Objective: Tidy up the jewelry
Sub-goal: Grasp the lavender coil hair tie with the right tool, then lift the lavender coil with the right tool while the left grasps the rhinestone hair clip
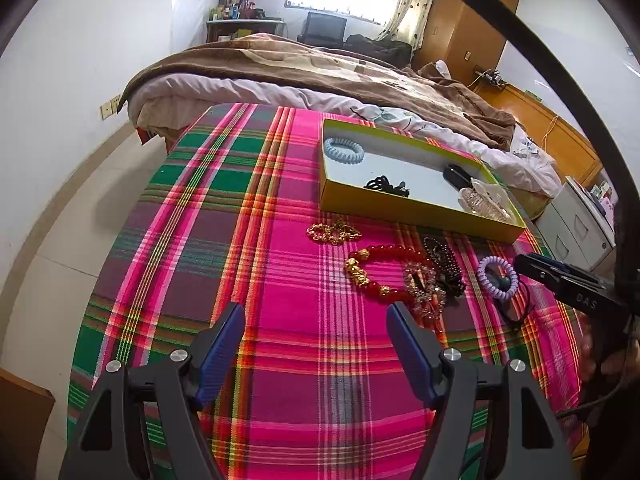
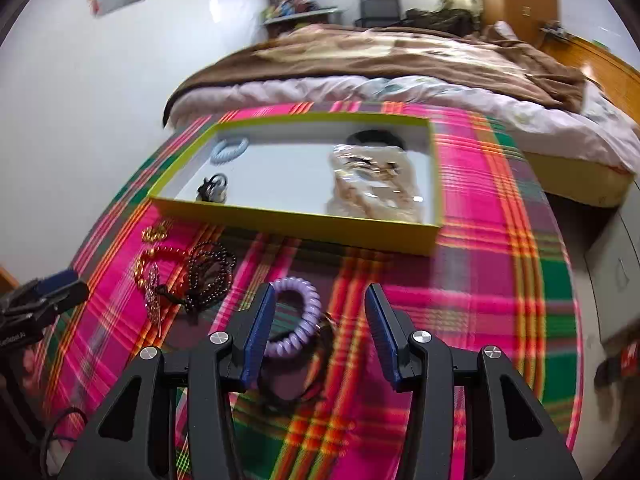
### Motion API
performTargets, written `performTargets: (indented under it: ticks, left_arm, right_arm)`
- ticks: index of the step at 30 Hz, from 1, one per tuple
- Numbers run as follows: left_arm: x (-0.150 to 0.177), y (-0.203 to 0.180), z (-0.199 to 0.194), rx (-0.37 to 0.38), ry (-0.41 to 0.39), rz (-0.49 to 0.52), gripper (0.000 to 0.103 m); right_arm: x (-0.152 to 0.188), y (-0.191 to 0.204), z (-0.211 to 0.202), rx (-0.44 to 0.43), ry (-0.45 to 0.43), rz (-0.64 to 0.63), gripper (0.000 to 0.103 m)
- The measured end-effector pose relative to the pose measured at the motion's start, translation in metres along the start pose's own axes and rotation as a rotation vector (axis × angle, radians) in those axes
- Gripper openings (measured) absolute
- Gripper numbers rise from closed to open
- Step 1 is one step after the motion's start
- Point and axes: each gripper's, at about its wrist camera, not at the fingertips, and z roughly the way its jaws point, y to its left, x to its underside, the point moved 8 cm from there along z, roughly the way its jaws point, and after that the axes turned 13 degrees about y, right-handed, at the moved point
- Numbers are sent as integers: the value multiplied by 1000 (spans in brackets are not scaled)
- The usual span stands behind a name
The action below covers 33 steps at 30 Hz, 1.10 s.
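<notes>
Left gripper (image 1: pixel 316 344): black plastic frame with triangular cut-outs, lower part of the left wrist frame.
Left fingers (image 1: pixel 218 350): blue ribbed pads on black backing.
Left screws (image 1: pixel 178 355): round silver heads, four visible, one at each joint.
Right gripper (image 2: pixel 320 332): same black frame, lower part of the right wrist frame.
Right fingers (image 2: pixel 384 336): blue ribbed pads, slightly blurred.
Right screws (image 2: pixel 421 336): four silver round heads.
Markings: white letters "DAS" on the black body at the right edge of the left wrist frame.
Cable (image 1: pixel 576 410): black, lower right.
</notes>
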Motion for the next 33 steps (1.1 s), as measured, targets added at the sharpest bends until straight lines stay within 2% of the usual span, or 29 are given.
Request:
performTargets:
  ticks: [11, 14, 15, 20, 27, 33]
  left_arm:
    - [-2, 6, 8, -9, 23, -18, 73]
    - [-1, 7, 11, 3, 32, -23, 73]
    - [-1, 7, 11, 2, 34, -25, 73]
    - [-1, 5, 13, 2, 47, -20, 73]
    - [-3, -14, 17, 30, 66, 12, 73]
    - [-5, -45, 23, 69, 85, 51, 73]
  right_arm:
    - [-6, 5, 26, -4, 102, -103, 46]
    - [-6, 8, 28, 4, 109, -123, 22]
    - [-5, 9, 28, 8, 108, -128, 17]
    - [-7, 10, 20, -20, 75, -127, 11]
    - [-13, 4, 2, -53, 5, -79, 10]
    - [-13, -3, -16, -80, -61, -24, 10]
